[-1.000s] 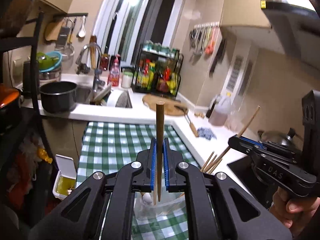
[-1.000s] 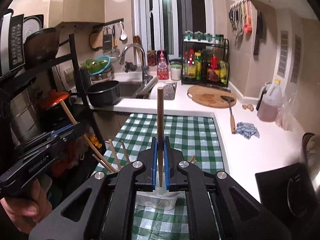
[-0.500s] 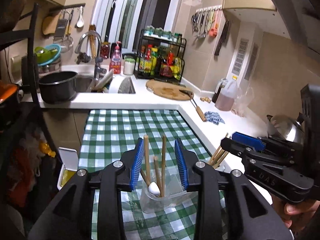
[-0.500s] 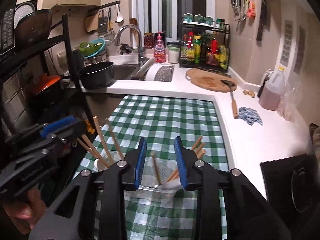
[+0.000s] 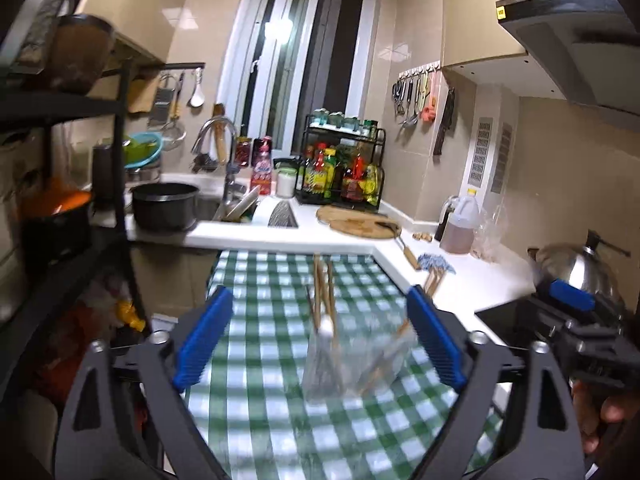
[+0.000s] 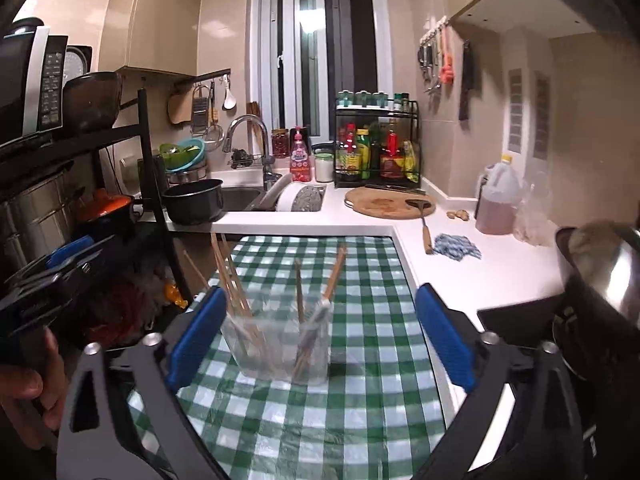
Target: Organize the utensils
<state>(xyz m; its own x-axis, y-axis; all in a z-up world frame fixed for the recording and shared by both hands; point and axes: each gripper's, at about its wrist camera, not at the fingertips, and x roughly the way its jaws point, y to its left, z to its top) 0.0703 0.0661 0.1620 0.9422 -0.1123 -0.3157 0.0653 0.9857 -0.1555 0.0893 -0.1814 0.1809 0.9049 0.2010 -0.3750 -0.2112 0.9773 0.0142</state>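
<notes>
Blue ribbed pads stand wide apart on both tools: the left gripper (image 5: pixel 316 340) and the right gripper (image 6: pixel 318 338) have just been opening their jaws, and nothing is pinched between either pair. Ahead of the fingers, on the green-and-white checked tablecloth (image 6: pixel 360 420), stand the clear plastic utensil cups (image 6: pixel 276 348), two as far as the blur lets me tell, side by side and touching or nearly so. Slim wooden chopsticks (image 6: pixel 298 290) rise out of them, along with what looks like a white spoon (image 5: pixel 326 326), all leaning a little off upright, long axes pointing up and slightly away from the cameras.

The relation that matters: the cups lie straight ahead and a little below both sets of fingers, centred between the right gripper's pads and right of centre between the left's. Neither hand looks clearly nearer. In my judgement the sticks have been let go into the cups and both hands are free for the next item; any regrasp would mean coming down over the upright stick tips.

Further off, a wooden-handled spatula (image 6: pixel 425 222) lies across the edge of the round wooden cutting board (image 6: pixel 390 202) on the white counter (image 6: pixel 480 276), well apart from the cups.
</notes>
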